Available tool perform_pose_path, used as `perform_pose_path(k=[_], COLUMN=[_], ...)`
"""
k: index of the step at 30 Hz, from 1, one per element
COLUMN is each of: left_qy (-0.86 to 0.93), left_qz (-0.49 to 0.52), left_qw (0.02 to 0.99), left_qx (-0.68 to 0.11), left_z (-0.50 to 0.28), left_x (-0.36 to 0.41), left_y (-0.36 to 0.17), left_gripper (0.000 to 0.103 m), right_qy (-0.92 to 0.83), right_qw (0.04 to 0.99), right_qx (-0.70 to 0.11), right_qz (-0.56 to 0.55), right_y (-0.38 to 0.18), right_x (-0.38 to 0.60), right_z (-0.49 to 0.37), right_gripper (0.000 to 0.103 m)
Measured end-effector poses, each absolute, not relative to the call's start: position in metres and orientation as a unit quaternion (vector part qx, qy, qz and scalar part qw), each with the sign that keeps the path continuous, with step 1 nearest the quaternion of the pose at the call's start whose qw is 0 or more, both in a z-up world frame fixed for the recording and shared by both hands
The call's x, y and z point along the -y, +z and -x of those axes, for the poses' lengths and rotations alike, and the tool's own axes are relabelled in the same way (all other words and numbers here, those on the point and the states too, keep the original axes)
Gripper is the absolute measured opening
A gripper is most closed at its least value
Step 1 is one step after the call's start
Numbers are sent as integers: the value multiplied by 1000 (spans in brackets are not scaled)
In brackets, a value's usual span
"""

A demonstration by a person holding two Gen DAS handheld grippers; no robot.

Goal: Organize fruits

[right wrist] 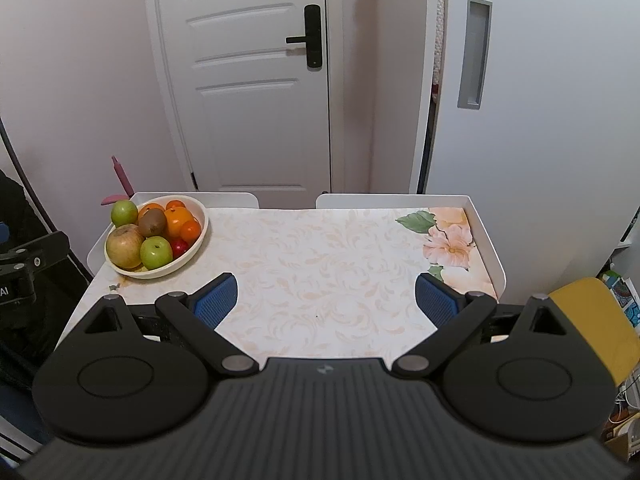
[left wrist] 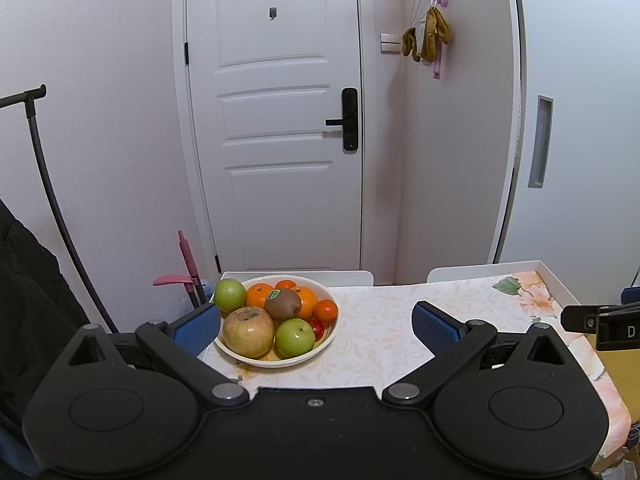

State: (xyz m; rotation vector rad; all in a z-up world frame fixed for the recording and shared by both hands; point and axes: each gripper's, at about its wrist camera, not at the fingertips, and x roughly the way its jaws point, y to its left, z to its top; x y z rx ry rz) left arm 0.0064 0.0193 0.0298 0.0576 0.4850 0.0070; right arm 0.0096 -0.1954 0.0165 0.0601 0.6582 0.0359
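A cream bowl (left wrist: 320,350) (right wrist: 196,246) stands at the table's far left corner, heaped with fruit: a yellowish apple (left wrist: 248,331) (right wrist: 124,247), two green apples (left wrist: 294,337) (left wrist: 229,294), a kiwi (left wrist: 283,303) (right wrist: 152,222), oranges (left wrist: 260,295) (right wrist: 178,219), small tangerines (left wrist: 325,311) and a red fruit (right wrist: 179,245). My left gripper (left wrist: 316,322) is open and holds nothing; its left pad is beside the bowl's near left rim. My right gripper (right wrist: 326,300) is open over bare tablecloth, well right of the bowl, holding nothing.
The table (right wrist: 320,264) has a floral cloth and low white raised edges. Two white chair backs (right wrist: 224,199) (right wrist: 360,200) stand behind it, before a white door (right wrist: 248,80). A yellow chair (right wrist: 596,320) is at the right, a pink-handled tool (left wrist: 188,264) at the left.
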Motion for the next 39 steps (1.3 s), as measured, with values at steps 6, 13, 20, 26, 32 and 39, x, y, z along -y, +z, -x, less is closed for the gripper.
perform_pose_path(k=[6,13,20,26,32,39], left_qy=[2,3,4,2,-4,-6], left_qz=[-28,-27,-27,-26,-22,-23], left_qw=[970,970,970,970,971,972], left_qx=[-240,-241,-243,-242,-239,-232], left_z=[-7,-9,-11,-13,-14,-12], left_x=[-20,-19,-18,-18,-18,-21], left_y=[29,29,28,27,26,26], left_gripper=[103,103,103,103,103,103], right_qy=[17,16,16,15,14,14], right_qw=[946,944,944,944,945,945], right_qx=[-324,-327,-327,-327,-326,-326], right_qz=[-29,-29,-29,-30,-30,-30], right_y=[16,13,13,13,13,14], right_x=[195,198,198,197,197,196], right_z=[-11,-14,-15,-15,-15,-16], right_gripper=[103,103,103,103,103,103])
